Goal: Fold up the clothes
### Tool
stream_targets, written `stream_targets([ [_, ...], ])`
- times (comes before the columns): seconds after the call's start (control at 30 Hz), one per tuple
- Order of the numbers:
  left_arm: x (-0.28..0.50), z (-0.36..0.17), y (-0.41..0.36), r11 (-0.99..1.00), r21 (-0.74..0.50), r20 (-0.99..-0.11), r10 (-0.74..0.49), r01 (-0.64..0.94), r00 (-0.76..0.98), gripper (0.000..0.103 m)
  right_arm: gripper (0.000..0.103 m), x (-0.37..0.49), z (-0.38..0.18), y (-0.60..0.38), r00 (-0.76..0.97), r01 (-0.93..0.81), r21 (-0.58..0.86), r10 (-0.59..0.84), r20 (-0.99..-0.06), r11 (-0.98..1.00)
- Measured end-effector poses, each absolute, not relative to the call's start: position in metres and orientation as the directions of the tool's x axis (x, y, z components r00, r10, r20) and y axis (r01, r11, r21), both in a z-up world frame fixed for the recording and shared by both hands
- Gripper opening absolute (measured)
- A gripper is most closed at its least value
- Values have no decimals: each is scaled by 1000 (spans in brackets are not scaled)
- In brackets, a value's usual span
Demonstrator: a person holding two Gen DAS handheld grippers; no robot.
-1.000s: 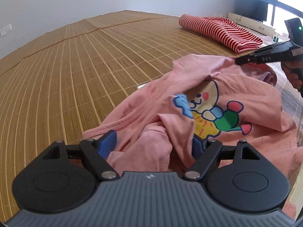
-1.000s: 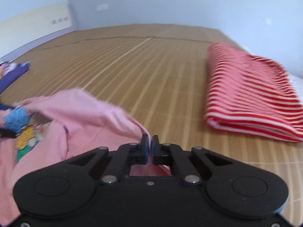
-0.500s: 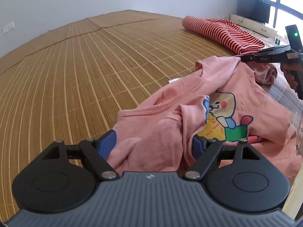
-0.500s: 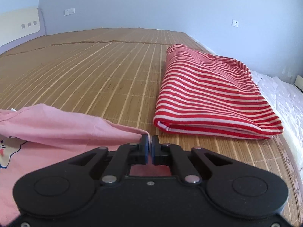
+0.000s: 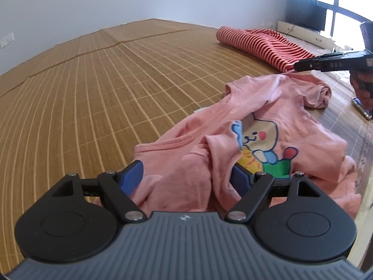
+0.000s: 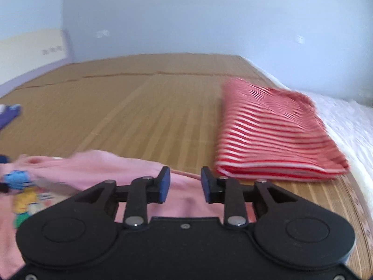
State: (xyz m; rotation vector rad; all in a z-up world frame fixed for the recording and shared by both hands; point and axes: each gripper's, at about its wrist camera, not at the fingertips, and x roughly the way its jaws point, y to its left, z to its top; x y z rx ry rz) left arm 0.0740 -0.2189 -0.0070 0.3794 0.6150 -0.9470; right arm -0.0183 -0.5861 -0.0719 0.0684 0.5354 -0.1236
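Note:
A pink shirt (image 5: pixel 268 121) with a cartoon print lies crumpled on the bamboo mat (image 5: pixel 105 81). My left gripper (image 5: pixel 185 179) is spread wide over its near end. Bunched cloth lies between the blue pads (image 5: pixel 130 179) without being squeezed. In the left wrist view my right gripper (image 5: pixel 300 66) hovers just above the shirt's far sleeve. Seen from its own camera, the right gripper (image 6: pixel 184 184) has jaws that are opening. The pink shirt (image 6: pixel 93 170) lies below them, gripped by neither pad.
A folded red-and-white striped garment (image 5: pixel 261 44) (image 6: pixel 268 135) lies on the mat beyond the shirt. White bedding (image 6: pixel 345 116) borders the mat on the right. A purple item (image 6: pixel 9 114) is at far left. A person's hand (image 5: pixel 361 86) holds the right gripper, with a small metal object (image 5: pixel 361 109) below it.
The right gripper pulled the shirt's sleeve outward, let go of it and rose a little. The shirt now lies flatter and more spread out. The left gripper stayed put.

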Motion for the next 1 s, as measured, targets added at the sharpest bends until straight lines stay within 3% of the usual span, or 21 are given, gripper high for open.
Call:
stream_targets([
  [0.13,72,-9,-221,527,16,-641,-647,850,413,83,33,-22,-73,-562,851,-62,153,133,-509,986],
  [0.27,70,-13,-224,518,32,-653,-637,855,411,83,33,-14,-88,-539,784,-175,177,245,-570,969],
  [0.7,64,-22,-231,474,80,-685,-613,877,393,83,35,-4,-110,-524,706,-232,98,237,-667,968],
  [0.8,63,-24,-233,457,81,-702,-604,886,376,84,40,-4,-109,-522,686,-259,92,250,-684,962],
  [1.0,50,-26,-233,402,86,-728,-599,912,333,85,41,-10,-107,-521,639,-334,74,283,-715,940],
])
